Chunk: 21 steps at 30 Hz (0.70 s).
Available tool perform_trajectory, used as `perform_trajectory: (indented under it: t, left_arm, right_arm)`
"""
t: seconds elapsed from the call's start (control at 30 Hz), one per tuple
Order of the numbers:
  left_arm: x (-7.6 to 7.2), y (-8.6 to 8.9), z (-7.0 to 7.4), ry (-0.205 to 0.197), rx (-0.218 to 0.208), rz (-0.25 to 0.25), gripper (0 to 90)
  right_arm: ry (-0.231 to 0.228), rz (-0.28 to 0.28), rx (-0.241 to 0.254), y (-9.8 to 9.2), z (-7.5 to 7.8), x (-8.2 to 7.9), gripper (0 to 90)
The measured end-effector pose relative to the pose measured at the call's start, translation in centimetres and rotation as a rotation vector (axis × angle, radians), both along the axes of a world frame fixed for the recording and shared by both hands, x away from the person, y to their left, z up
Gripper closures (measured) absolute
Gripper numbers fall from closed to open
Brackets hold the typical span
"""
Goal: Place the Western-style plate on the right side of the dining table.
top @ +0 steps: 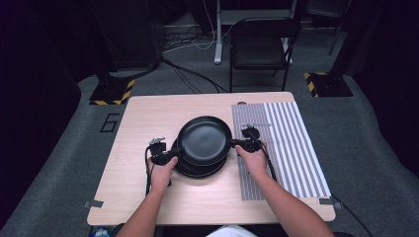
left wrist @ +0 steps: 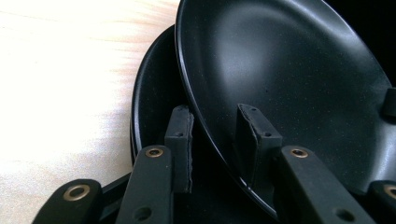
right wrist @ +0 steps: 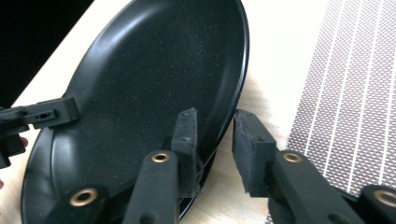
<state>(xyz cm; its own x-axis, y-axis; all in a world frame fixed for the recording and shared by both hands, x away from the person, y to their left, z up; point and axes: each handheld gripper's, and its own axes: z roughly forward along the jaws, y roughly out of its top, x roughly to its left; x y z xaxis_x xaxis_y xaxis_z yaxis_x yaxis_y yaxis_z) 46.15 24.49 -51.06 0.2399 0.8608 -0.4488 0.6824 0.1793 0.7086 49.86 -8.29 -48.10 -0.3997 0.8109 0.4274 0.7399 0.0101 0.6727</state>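
A black plate (top: 205,138) is held a little above a stack of black plates (top: 197,171) at the middle of the wooden table (top: 143,128). My left gripper (top: 175,154) clamps its left rim and my right gripper (top: 236,144) clamps its right rim. In the left gripper view the left gripper (left wrist: 217,147) straddles the plate (left wrist: 280,70), one pad under the rim and one on top, with a lower plate (left wrist: 149,102) beneath. In the right gripper view the right gripper (right wrist: 217,149) grips the rim of the plate (right wrist: 154,70) the same way, and the left gripper (right wrist: 46,114) shows across it.
A grey striped placemat (top: 286,143) covers the right part of the table, close beside the right gripper. Behind the table stands a black chair (top: 259,47). Bare wood lies left of and in front of the stack.
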Motion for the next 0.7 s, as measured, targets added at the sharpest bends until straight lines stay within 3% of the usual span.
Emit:
perform_trajectory:
  t: [0.23,0.57,0.7]
  left_arm:
    - [0.0,0.0,0.0,-0.002,0.001,-0.002,67.4]
    - [-0.1,0.0,-0.1,-0.01,-0.002,0.0,67.3]
    - [-0.1,0.0,-0.1,-0.006,-0.006,0.002,67.3]
  right_arm:
    - [0.001,-0.002,0.038,-0.1,0.0,-1.1,63.4]
    - [0.03,0.015,0.041,0.7,-0.8,-2.9,63.6]
    - [0.053,0.009,0.073,1.2,-1.3,-3.3,62.9]
